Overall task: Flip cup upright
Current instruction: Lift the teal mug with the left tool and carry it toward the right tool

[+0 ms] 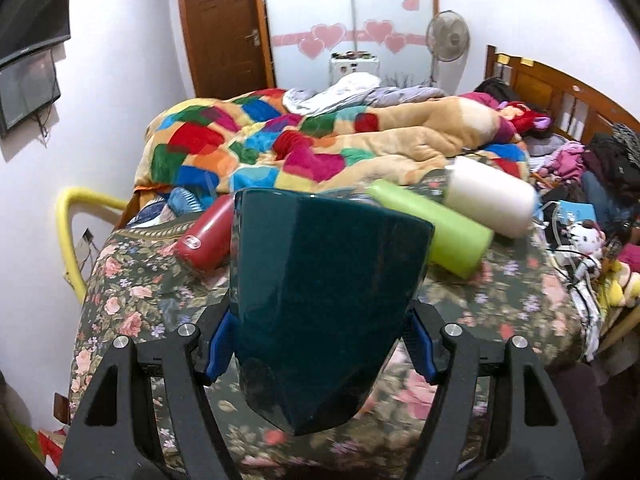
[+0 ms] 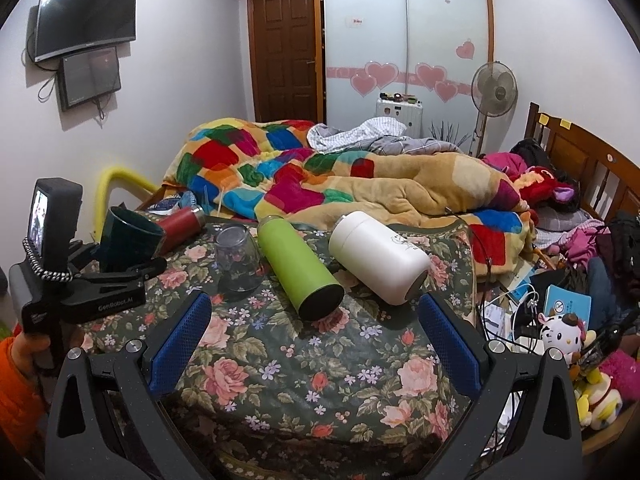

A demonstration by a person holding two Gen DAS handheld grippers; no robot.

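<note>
Left gripper (image 1: pixel 318 344) is pinching the dark teal cup (image 1: pixel 320 300) by its walls near the base, lifted clear of the floral bedspread (image 2: pixel 304 368); in the right wrist view the cup (image 2: pixel 128 240) is tilted, mouth up and to the left. Step in hand, as judged: finish the rotation and set it down on its base. Advice: level the mouth before lowering; the quilted surface is soft and uneven, so release slowly. Cup glossy, smooth, tapered, likely slippery. Right gripper (image 2: pixel 316 332) spread wide, holding nothing. Nearby lie a green bottle (image 2: pixel 298 266), a white bottle (image 2: pixel 378 258) and a red bottle (image 2: pixel 180 226); a clear glass (image 2: pixel 236 258) stands mouth-down.
</note>
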